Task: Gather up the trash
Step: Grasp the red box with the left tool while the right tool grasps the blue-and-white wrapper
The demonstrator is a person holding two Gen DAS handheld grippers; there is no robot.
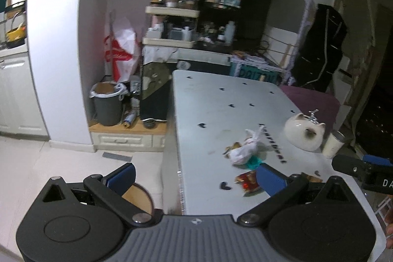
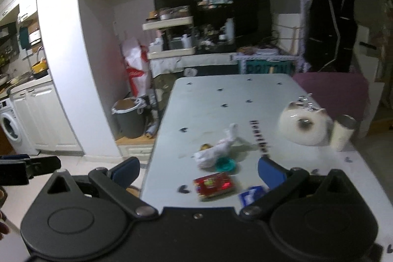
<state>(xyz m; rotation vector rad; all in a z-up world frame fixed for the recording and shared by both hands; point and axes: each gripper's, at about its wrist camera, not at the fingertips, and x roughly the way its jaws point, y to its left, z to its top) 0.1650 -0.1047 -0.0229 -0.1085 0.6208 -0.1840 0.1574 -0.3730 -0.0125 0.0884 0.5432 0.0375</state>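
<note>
In the left wrist view the left gripper (image 1: 196, 179) is held low at the near end of the desk (image 1: 221, 100), jaws wide apart and nothing between them. The trash is seen right of centre: a knotted white bag (image 1: 248, 147), a teal scrap (image 1: 253, 163) just beside it, and a red wrapper (image 1: 248, 184) lower down, close to the right blue pad. The lined bin (image 1: 106, 103) is found at left centre of the frame, down on the floor, well apart from the desk. The right gripper (image 1: 361, 168) pokes in at the right edge. Over to the right wrist view: the right gripper (image 2: 199, 173) is also spread open and empty, with the red wrapper (image 2: 213, 186) framed between its pads and a blue card (image 2: 251, 195) at lower right. The picture is blurred here, so fine edges cannot be trusted. A flat wrapper could be slid off the desk rather than pinched if the jaws come in too shallow. The ceramic cat pot (image 2: 304, 125) and the cup (image 2: 342, 134) stand at the right of the frame, and could be knocked by a wide sweep.
</note>
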